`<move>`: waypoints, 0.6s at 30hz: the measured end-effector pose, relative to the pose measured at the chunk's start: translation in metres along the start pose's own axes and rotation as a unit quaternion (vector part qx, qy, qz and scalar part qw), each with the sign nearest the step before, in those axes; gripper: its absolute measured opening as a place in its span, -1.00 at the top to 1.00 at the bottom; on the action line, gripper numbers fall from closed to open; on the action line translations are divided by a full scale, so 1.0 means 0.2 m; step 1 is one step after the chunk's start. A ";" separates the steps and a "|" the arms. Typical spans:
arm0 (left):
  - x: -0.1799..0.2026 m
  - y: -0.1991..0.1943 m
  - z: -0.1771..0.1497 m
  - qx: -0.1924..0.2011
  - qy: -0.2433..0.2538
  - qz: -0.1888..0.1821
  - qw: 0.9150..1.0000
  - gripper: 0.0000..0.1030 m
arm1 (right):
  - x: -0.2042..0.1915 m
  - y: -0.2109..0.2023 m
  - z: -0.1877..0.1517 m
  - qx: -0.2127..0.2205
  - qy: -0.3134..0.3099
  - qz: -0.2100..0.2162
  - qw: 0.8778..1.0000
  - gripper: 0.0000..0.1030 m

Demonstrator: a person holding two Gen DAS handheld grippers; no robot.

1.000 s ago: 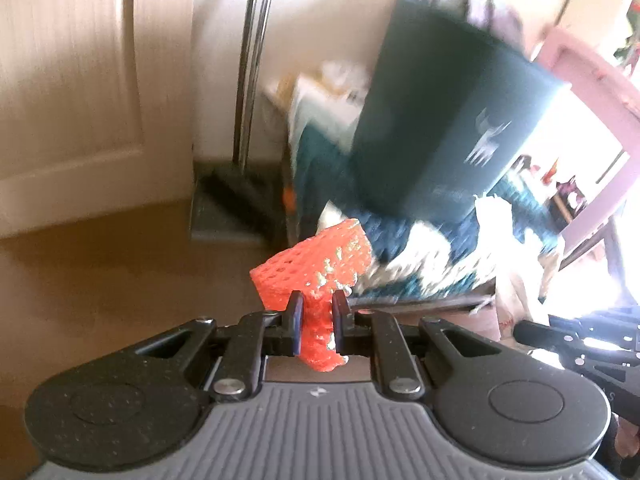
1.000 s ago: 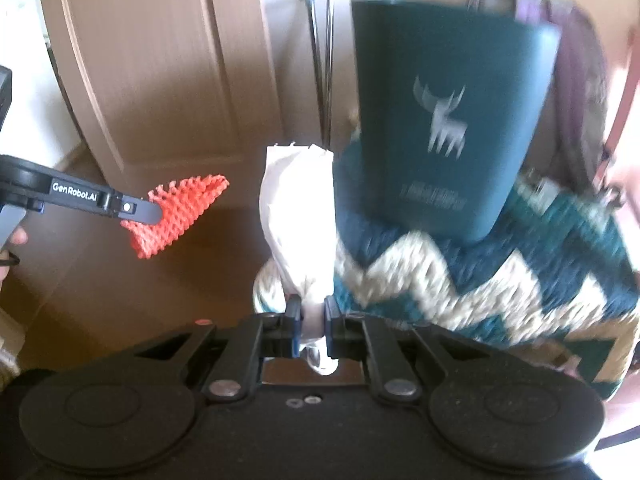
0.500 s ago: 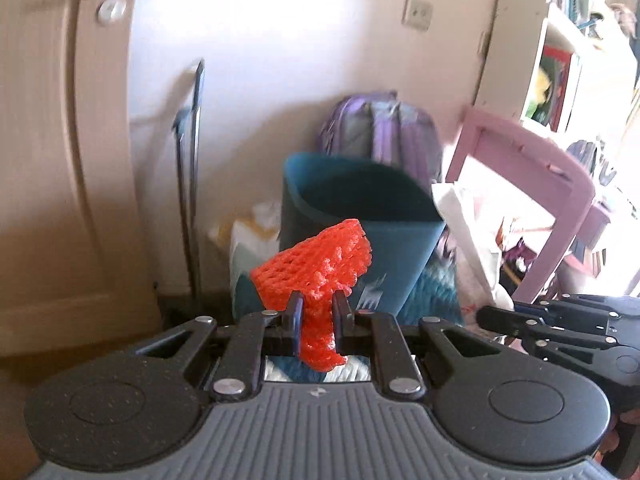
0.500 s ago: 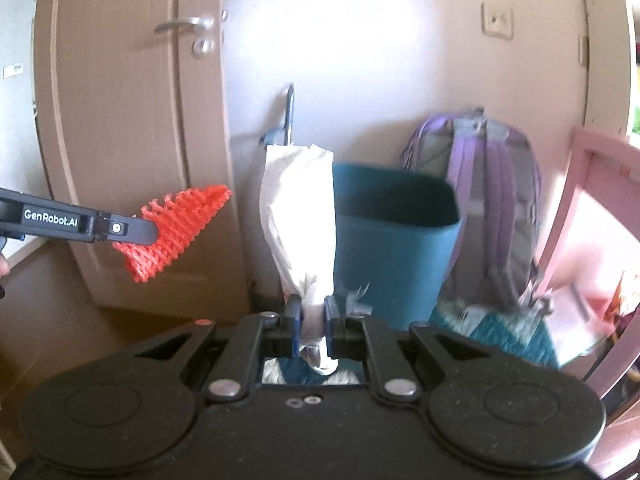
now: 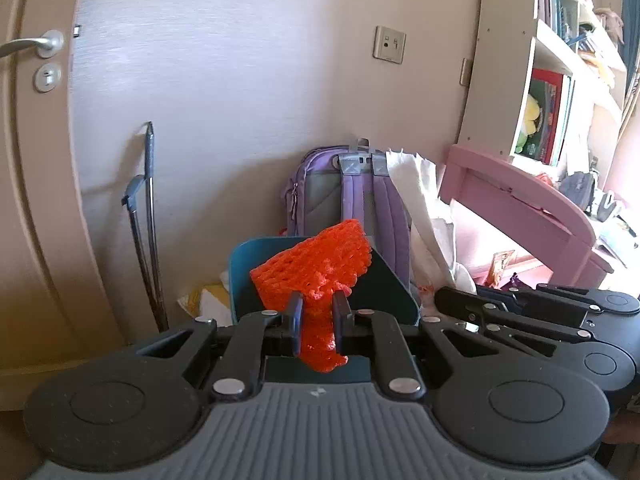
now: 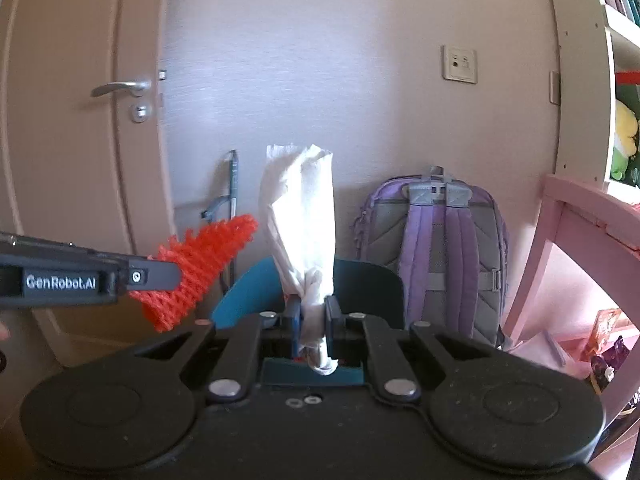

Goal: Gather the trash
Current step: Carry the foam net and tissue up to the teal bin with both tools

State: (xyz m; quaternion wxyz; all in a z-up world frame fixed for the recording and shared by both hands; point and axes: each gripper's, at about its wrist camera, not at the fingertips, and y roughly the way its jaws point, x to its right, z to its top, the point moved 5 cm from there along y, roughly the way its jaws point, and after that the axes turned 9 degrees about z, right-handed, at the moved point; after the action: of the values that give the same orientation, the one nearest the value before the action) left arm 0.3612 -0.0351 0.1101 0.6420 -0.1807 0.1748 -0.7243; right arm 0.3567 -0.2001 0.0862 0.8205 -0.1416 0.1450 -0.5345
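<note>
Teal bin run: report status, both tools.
Left tool shut on orange foam net. Right tool shut on white paper. Teal bin ahead, open; nothing blocking.

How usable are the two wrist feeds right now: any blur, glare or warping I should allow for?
Left wrist view: sharp; the orange net between the fingers is crisp, the pink desk is washed out by window light, the door bows from the fisheye. Right wrist view: slightly soft, the white paper still readable, pink glare at right.

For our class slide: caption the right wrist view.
Right gripper clamps crumpled white paper before the teal bin.
</note>
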 end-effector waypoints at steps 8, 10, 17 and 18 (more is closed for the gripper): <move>0.09 0.32 0.02 -0.034 0.015 0.010 0.999 0.72 | 0.15 0.26 -0.05 -0.032 0.003 -0.015 0.999 0.79; 0.11 0.41 0.01 -0.045 0.019 0.014 0.999 0.72 | 0.17 0.33 -0.08 -0.043 0.005 -0.014 0.999 0.78; 0.11 0.63 -0.03 -0.070 0.022 0.018 0.997 0.72 | 0.22 0.48 -0.14 -0.073 0.009 -0.012 0.997 0.78; 0.12 0.66 -0.03 -0.075 0.023 0.019 0.997 0.72 | 0.22 0.50 -0.15 -0.078 0.009 -0.011 0.997 0.78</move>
State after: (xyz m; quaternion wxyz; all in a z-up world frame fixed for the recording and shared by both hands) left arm 0.4700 -0.0733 0.0409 0.6361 -0.2087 0.2465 -0.7007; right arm 0.4456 -0.2046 0.0172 0.7997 -0.2021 0.1920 -0.5318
